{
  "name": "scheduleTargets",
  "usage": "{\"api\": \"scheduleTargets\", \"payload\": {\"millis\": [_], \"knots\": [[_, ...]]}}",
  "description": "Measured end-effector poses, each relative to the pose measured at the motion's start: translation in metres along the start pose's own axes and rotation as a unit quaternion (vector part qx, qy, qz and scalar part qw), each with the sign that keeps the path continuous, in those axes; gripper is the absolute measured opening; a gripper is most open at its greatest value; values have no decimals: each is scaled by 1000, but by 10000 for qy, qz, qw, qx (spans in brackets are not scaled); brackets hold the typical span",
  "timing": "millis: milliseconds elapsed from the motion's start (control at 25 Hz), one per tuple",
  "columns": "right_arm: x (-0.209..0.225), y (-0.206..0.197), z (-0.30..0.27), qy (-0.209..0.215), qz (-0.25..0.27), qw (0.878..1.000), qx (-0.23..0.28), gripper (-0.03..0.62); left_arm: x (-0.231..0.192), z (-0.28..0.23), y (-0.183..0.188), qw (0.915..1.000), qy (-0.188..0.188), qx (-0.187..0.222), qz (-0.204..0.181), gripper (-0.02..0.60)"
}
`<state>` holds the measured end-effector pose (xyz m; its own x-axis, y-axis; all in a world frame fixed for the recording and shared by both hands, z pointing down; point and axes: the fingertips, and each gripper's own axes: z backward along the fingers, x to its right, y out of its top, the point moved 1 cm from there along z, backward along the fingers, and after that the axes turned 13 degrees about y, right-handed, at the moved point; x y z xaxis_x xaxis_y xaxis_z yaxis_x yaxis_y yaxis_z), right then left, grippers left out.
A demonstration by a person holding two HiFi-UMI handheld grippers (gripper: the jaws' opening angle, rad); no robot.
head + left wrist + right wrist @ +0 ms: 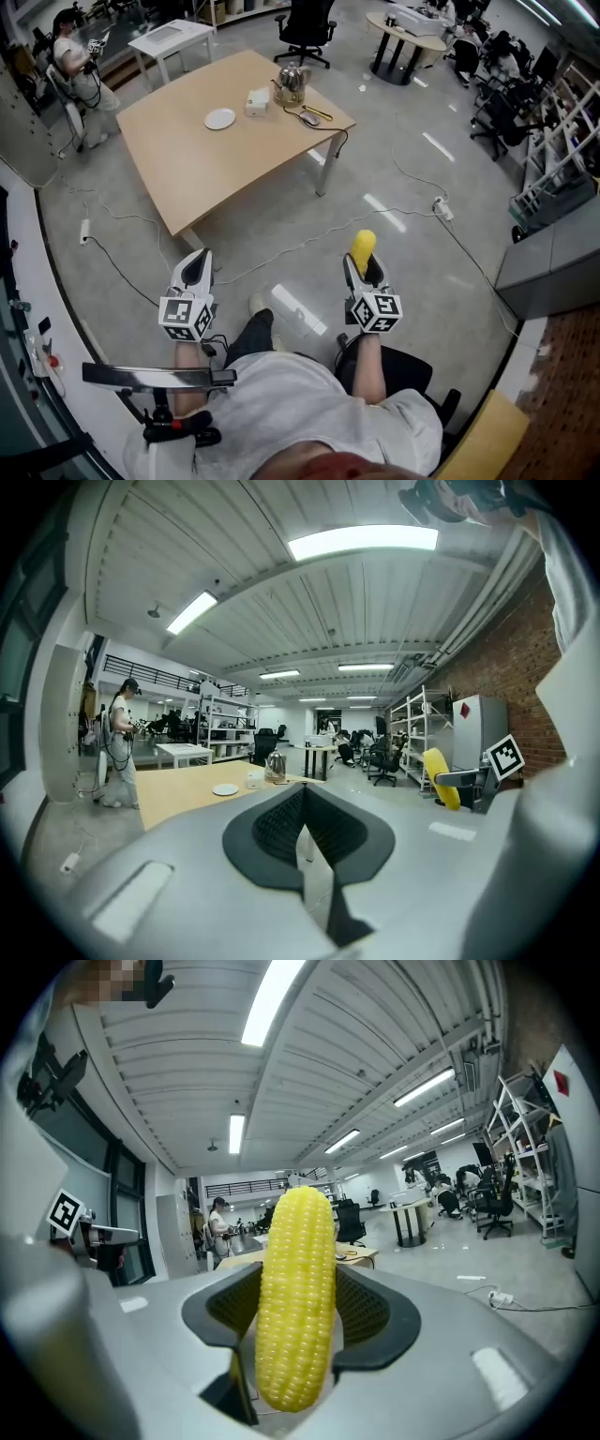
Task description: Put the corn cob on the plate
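Right gripper (298, 1321) clamping corn cob (296, 1269), upright, yellow, kernels even

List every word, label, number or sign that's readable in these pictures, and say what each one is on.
No readable words or numbers in any view.
Cubes on the left claw and right claw: black-and-white square patterns only, no letters or digits.
Red diamond sticker on the grey cabinet: too small to read.
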<state>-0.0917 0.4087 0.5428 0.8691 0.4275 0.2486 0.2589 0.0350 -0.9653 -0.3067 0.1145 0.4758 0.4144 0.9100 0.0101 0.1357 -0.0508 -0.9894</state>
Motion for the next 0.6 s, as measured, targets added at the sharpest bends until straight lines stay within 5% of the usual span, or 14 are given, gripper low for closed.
{"api": "scheduleTargets", "payload": {"millis": [600], "knots": [[72, 30, -36, -478, 68, 9988, 108, 247, 39, -129, 16, 9977, -669, 29, 42, 20]]}}
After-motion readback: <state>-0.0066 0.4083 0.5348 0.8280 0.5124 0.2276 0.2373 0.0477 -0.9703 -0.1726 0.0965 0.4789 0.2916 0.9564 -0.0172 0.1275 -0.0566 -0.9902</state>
